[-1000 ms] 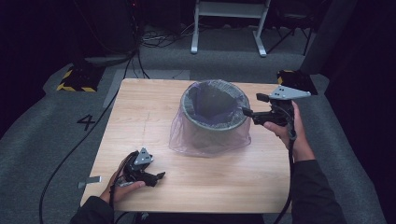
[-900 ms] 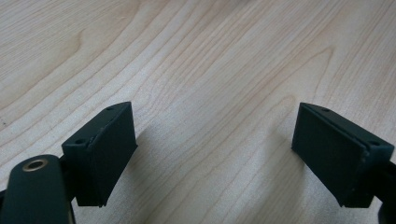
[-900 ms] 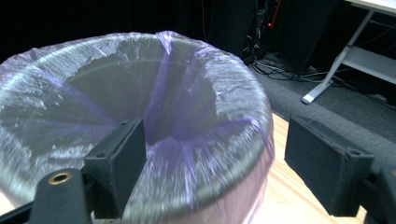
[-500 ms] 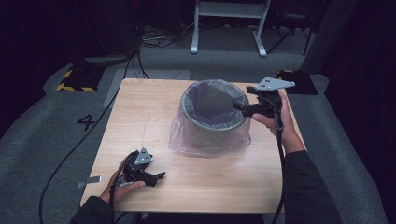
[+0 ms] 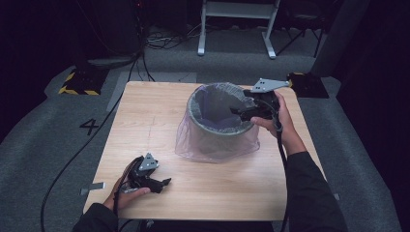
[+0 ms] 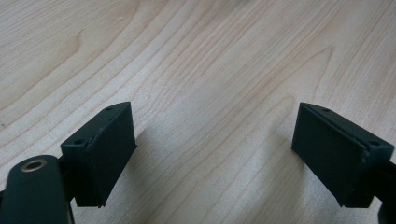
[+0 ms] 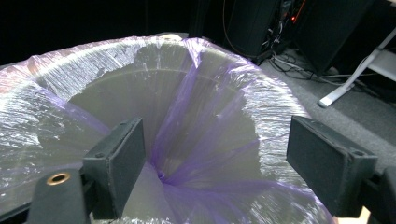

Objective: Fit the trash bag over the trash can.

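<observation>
A: From above: bin [image 5: 217, 118] mid-table [image 5: 145, 121], purple bag [image 5: 193, 145] draped over its rim. Right gripper [image 5: 240, 113] over the bin's right edge, left gripper [image 5: 164, 184] down near the table's front-left corner.

B: Left gripper view: jaws wide apart over bare wood [image 6: 210, 70], gripping nothing. Right gripper view: spread wide too, above the bag [image 7: 201, 154] inside the bin [image 7: 140, 88], nothing pinched.

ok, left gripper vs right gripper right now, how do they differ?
The left gripper sits low at the near edge of the table, over bare wood; the right gripper is raised over the rim of the bin. The left gripper has nothing between its jaws; the right gripper's jaws straddle the purple bag liner. Both are open.
</observation>
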`<state>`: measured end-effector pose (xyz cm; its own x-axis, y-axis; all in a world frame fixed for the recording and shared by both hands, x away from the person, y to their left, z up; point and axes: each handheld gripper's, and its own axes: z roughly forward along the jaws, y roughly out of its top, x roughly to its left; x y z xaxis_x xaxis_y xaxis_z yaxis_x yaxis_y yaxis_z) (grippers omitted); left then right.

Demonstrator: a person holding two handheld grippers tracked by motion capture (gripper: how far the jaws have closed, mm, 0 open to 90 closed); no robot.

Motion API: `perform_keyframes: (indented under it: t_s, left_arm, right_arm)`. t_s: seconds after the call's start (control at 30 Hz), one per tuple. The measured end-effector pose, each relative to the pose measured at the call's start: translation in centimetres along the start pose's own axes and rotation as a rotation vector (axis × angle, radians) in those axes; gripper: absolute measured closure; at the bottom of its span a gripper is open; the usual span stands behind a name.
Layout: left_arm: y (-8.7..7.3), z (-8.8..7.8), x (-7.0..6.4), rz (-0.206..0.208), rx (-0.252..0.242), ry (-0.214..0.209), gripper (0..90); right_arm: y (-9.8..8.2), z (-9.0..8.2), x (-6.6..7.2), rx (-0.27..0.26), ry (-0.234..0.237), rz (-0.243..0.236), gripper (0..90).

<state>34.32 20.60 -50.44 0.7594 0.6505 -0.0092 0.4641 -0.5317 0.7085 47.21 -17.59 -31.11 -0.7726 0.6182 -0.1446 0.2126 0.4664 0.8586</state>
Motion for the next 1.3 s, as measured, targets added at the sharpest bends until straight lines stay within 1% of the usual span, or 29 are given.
perform_keyframes:
  t_s: [0.07,0.13,0.17,0.27,0.37,0.43,0.5,0.7,0.8,0.93,1.03,1.13,1.2,1.3]
  left_arm:
    - [0.0,0.0,0.0,0.0,0.0,-0.001,12.9]
    - [0.0,0.0,0.0,0.001,0.0,-0.001,12.9]
    - [0.0,0.0,0.0,0.001,0.0,-0.002,12.9]
    - [0.0,0.0,0.0,0.001,0.001,-0.001,12.9]
    - [0.0,0.0,0.0,0.001,0.0,-0.001,12.9]
    - [0.0,0.0,0.0,0.001,0.001,-0.001,12.9]
    - [0.0,0.0,0.0,0.002,0.0,-0.001,12.9]
    - [0.0,0.0,0.0,0.002,0.0,-0.002,12.8]
    - [0.0,0.0,0.0,0.003,-0.001,-0.004,12.8]
    - [0.0,0.0,0.0,0.005,0.0,-0.003,12.8]
    - [0.0,0.0,0.0,0.004,-0.002,-0.004,12.8]
    - [0.0,0.0,0.0,0.005,-0.001,-0.006,12.8]
    - [0.0,0.0,0.0,0.005,-0.001,-0.005,12.8]
    - [0.0,0.0,0.0,0.004,0.0,-0.005,12.8]
  right_arm:
    - [0.1,0.2,0.0,0.01,0.017,0.007,20.0]
    - [0.2,0.4,0.1,0.017,0.025,0.008,20.2]
    - [0.3,0.6,0.2,0.024,0.026,0.004,20.2]
    - [0.8,0.8,0.8,0.05,0.03,-0.028,19.9]
    - [1.1,0.9,1.1,0.05,0.047,-0.031,20.0]
    - [1.0,1.0,1.3,0.064,0.054,-0.036,20.1]
    - [0.8,1.1,1.3,0.076,0.077,-0.044,20.2]
    - [0.3,1.9,1.4,0.131,0.089,-0.056,20.1]
    - [0.1,2.3,1.5,0.159,0.077,-0.074,20.6]
    - [0.0,2.5,1.5,0.164,0.073,-0.057,21.6]
    - [-0.2,2.7,1.3,0.176,0.079,-0.042,21.4]
    - [-0.2,3.2,1.1,0.206,0.071,-0.047,20.5]
    - [-0.3,3.6,1.1,0.241,0.053,-0.044,20.7]
    - [-0.2,3.8,1.3,0.268,0.052,-0.069,20.3]
